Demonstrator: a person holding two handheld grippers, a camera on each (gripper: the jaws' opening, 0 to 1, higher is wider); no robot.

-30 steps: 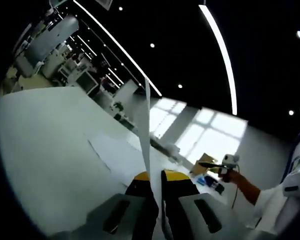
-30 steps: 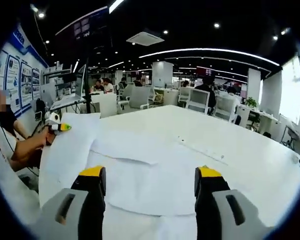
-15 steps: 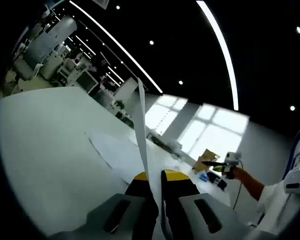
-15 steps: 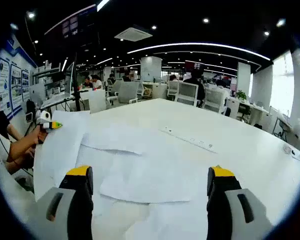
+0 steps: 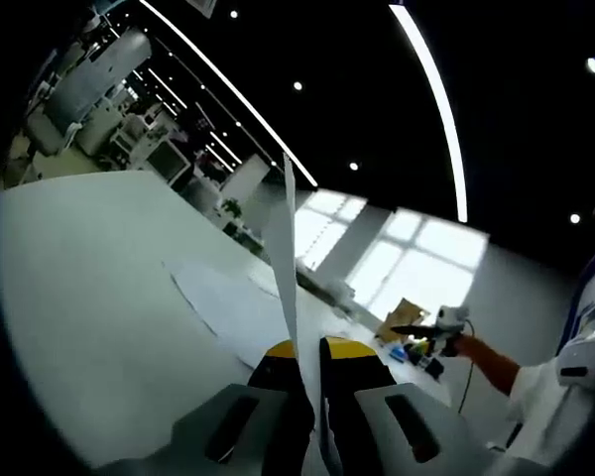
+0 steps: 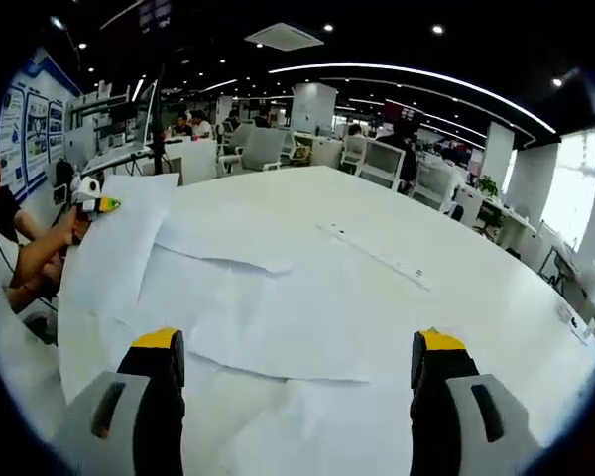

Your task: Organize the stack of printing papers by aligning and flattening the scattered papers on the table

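Compared with a second ago, right gripper view tipped lower over the white desk (image 6: 456,248), more of the scattered white printing papers (image 6: 278,317) in sight; left gripper view nearly unchanged, held sheet leaning much as before.

Left gripper (image 5: 310,349), yellow-tipped and black: jaws clenched on a single white sheet of paper (image 5: 290,258), seen edge-on, rising from between the tips, long axis running away from the jaws toward the ceiling lights. In the right gripper view, the same sheet (image 6: 109,258) slopes from the far-left gripper (image 6: 97,204) down toward the near desk edge, lifted clear at that end.

Right gripper (image 6: 296,342): jaws spread wide, gripping nothing, poised above the overlapping loose sheets lying flat on the desk, edges crossing at differing angles, unaligned.

A hand and forearm (image 6: 35,263) behind the far-left gripper; rows of white office chairs (image 6: 377,164) beyond the desk.
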